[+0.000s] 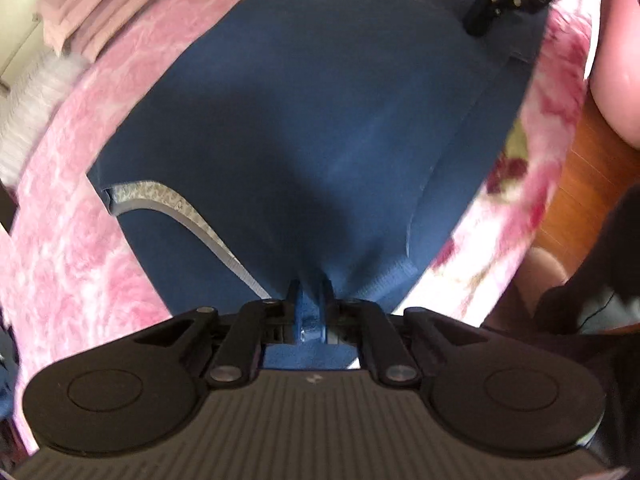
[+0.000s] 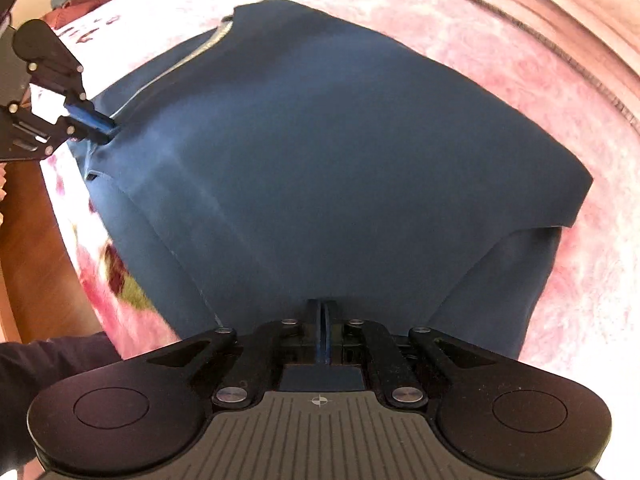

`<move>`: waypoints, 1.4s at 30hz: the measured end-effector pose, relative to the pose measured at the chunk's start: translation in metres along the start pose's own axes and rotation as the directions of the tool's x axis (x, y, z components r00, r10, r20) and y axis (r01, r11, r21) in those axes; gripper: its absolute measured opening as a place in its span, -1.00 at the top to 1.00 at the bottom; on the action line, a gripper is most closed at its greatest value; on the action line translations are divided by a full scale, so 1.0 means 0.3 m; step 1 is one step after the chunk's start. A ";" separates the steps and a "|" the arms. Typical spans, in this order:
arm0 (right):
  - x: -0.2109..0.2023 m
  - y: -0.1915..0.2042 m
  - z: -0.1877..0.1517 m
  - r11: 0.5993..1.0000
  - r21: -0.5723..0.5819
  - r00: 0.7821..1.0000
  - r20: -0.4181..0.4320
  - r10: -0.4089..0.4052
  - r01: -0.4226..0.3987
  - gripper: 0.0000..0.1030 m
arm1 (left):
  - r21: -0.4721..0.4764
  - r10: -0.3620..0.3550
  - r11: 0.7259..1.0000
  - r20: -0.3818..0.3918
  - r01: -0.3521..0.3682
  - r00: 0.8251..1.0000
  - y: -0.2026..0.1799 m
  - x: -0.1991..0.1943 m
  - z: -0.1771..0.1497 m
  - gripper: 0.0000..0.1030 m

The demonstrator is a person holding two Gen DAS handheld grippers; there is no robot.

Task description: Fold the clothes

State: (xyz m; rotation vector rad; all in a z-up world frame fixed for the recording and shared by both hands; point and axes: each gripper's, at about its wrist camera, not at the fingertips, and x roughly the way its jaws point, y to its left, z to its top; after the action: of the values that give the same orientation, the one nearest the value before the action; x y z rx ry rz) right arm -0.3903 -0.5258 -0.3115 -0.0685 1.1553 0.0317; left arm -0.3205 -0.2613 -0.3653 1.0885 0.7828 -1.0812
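Blue fabric filled the left wrist view: a navy garment lay spread on a pink floral bed cover, stretching straight away from the left tongs, whose jaws were pinched narrow on a gathered bit of its near edge. A grey patterned neckband curved just to the left of that grip. At the far right corner of the cloth the right tongs met the fabric. A stack of folded pink towels sat beyond on the bed. In the right wrist view the same garment ran forward from the right tongs, closed tight on its near hem, while the left tongs gripped the edge far to the left. Both grips sat on one edge, which ran between them, so each tongs seemed equally placed, and the likely fold would carry that held edge across toward the free far side.
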 end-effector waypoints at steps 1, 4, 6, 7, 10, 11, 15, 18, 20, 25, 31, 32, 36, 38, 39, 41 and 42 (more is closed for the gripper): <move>-0.011 -0.001 -0.009 1.000 -0.006 1.000 -0.018 0.003 -0.003 0.95 | 0.005 -0.003 1.000 -0.012 0.003 1.000 -0.003 -0.015 -0.012 0.92; -0.055 -0.004 -0.042 1.000 0.016 0.998 -0.061 0.008 -0.007 0.95 | 0.021 -0.011 1.000 -0.047 0.012 0.999 -0.013 -0.062 -0.049 0.82; -0.096 0.001 -0.056 1.000 0.025 0.998 -0.063 -0.001 0.003 0.94 | 0.034 -0.002 0.999 -0.061 0.004 0.998 -0.005 -0.099 -0.066 0.82; -0.120 0.008 -0.055 0.999 0.037 0.998 -0.057 -0.003 0.006 0.87 | 0.041 0.007 0.999 -0.064 -0.005 0.998 0.004 -0.120 -0.072 0.82; -0.175 0.028 -0.034 0.994 0.109 0.999 -0.030 -0.012 0.015 -0.27 | 0.080 0.032 0.996 -0.064 -0.027 0.997 0.043 -0.167 -0.082 0.82; -0.189 0.036 -0.023 0.991 0.132 1.000 -0.013 -0.004 0.005 -0.27 | 0.103 0.038 0.994 -0.059 -0.032 0.998 0.063 -0.174 -0.082 0.81; -0.214 0.124 0.051 0.986 0.165 1.000 0.023 0.012 -0.015 -0.27 | 0.206 0.044 0.978 -0.027 -0.037 0.999 0.162 -0.177 -0.083 0.66; -0.202 0.206 0.109 0.980 0.200 1.000 0.024 0.004 -0.009 -0.27 | 0.324 0.035 0.945 0.030 -0.043 0.999 0.277 -0.128 -0.089 0.53; -0.181 0.268 0.156 0.977 0.214 1.000 0.013 -0.011 0.008 -0.27 | 0.411 0.018 0.910 0.087 -0.052 0.996 0.368 -0.086 -0.104 0.44; -0.085 0.440 0.311 0.939 0.326 0.994 -0.043 -0.099 0.108 -0.27 | 0.623 -0.080 0.779 0.220 -0.077 0.972 0.608 0.045 -0.163 0.31; 0.043 0.636 0.503 0.891 0.414 0.983 -0.082 -0.165 0.185 -0.27 | 0.815 -0.180 0.547 0.338 -0.191 0.924 0.786 0.179 -0.212 -0.04; 0.062 0.662 0.530 0.886 0.424 0.982 -0.085 -0.167 0.187 -0.27 | 0.837 -0.197 0.504 0.353 -0.215 0.915 0.801 0.201 -0.213 -0.06; 0.145 0.752 0.622 0.879 0.427 0.977 -0.101 -0.187 0.212 -0.27 | 0.882 -0.263 0.362 0.407 -0.302 0.875 0.842 0.280 -0.202 -0.28; 0.180 0.776 0.653 0.865 0.447 0.974 -0.111 -0.199 0.227 -0.28 | 0.885 -0.278 0.316 0.431 -0.343 0.858 0.844 0.316 -0.184 -0.30; 0.199 0.784 0.666 0.861 0.455 0.973 -0.115 -0.198 0.229 -0.31 | 0.887 -0.288 0.291 0.438 -0.358 0.852 0.845 0.337 -0.174 -0.31; 0.227 0.802 0.681 0.852 0.465 0.971 -0.122 -0.206 0.239 -0.33 | 0.893 -0.314 0.236 0.443 -0.383 0.839 0.848 0.381 -0.163 -0.35; 0.238 0.815 0.688 0.851 0.462 0.969 -0.126 -0.215 0.249 -0.33 | 0.891 -0.340 0.190 0.454 -0.412 0.824 0.852 0.397 -0.168 -0.40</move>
State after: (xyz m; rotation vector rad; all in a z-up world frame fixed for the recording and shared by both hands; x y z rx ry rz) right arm -0.1879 -0.2682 -0.3031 0.2310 1.1894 -0.4755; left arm -0.0403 -0.2257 -0.4129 1.6774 -0.7049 -1.8397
